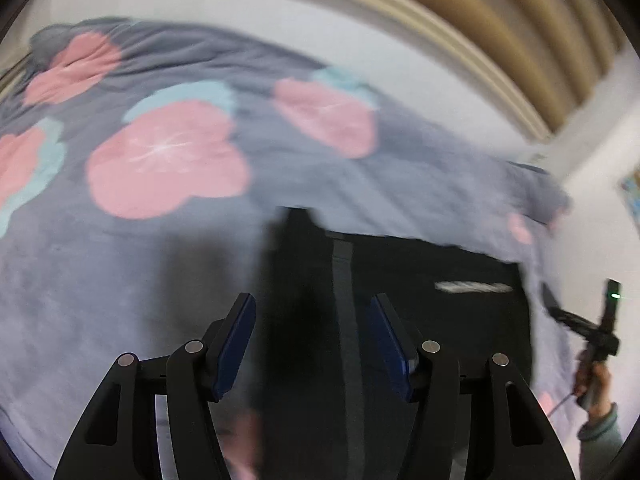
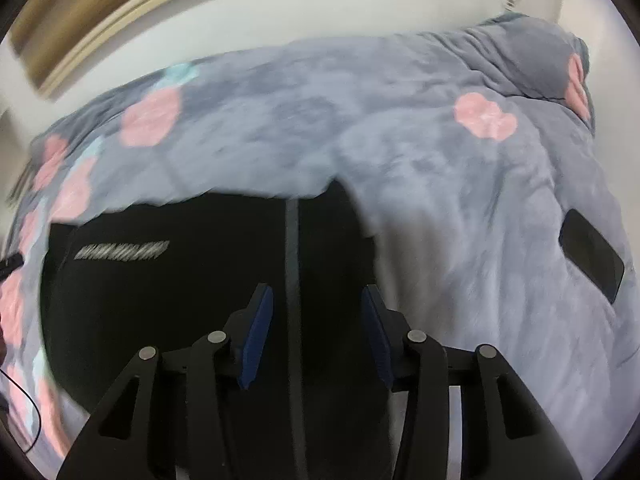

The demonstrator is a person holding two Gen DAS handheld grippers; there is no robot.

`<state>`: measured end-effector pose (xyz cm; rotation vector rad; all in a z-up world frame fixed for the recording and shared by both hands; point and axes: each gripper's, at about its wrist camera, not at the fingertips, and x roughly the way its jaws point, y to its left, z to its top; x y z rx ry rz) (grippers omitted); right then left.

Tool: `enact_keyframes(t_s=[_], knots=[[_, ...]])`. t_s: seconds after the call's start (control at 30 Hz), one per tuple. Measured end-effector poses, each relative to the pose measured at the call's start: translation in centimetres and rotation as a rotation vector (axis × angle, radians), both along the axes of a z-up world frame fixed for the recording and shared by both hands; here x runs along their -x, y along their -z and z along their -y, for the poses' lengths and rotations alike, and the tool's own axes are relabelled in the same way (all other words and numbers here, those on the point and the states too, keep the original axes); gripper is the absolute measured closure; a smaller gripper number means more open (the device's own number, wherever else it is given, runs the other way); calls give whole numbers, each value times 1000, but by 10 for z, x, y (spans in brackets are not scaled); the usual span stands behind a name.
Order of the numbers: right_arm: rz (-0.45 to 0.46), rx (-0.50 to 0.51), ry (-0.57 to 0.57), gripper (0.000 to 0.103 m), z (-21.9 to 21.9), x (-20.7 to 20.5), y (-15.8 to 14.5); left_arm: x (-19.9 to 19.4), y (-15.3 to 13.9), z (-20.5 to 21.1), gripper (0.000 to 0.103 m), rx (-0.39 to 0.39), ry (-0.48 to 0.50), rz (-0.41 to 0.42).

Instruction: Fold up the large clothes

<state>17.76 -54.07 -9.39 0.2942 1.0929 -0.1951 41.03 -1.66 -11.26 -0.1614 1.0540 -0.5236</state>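
A black garment [image 1: 420, 280] with a grey stripe and a white printed line lies flat on a grey bed cover with pink flowers [image 1: 160, 160]. My left gripper [image 1: 312, 336] is open above the garment's left part, with nothing between its blue pads. In the right wrist view the same black garment [image 2: 180, 280] lies below my right gripper [image 2: 316, 328], which is open and empty over its grey stripe. The right gripper also shows in the left wrist view [image 1: 580, 320], held in a hand at the far right.
A black phone [image 2: 592, 256] lies on the flowered cover [image 2: 440, 160] at the right. A white wall and beige curtain [image 1: 500, 20] run behind the bed. A thin black cable [image 2: 24, 420] lies at the left edge.
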Motion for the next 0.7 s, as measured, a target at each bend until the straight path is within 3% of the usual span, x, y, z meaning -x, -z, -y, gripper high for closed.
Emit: enact_keyframes(t_s=[0.1,0.2,0.27,0.4,0.47,0.53,0.7], knots=[[-2,-33,-51,53,-33,9,-4,31,-5,32,41,48,60,4],[-9,-46,-91,53,-64,17,1,60,7,79,41,47,105,-6],[-17,-61,-99,53,-80,14,10,76,25,112,41,9,145,-24],[-29,-69,-119,52,-108,6,43,98,81,174,42,-174,216,-71],[-30,-44,-127,47,-116,3,64,98,100,183,42,-233,208,-58],[-38,-34,-125,47,-117,1,80,90,112,181,42,-215,186,-97],[-41,22,-149,47,-123,-2,89,88,116,189,40,-253,178,-89]])
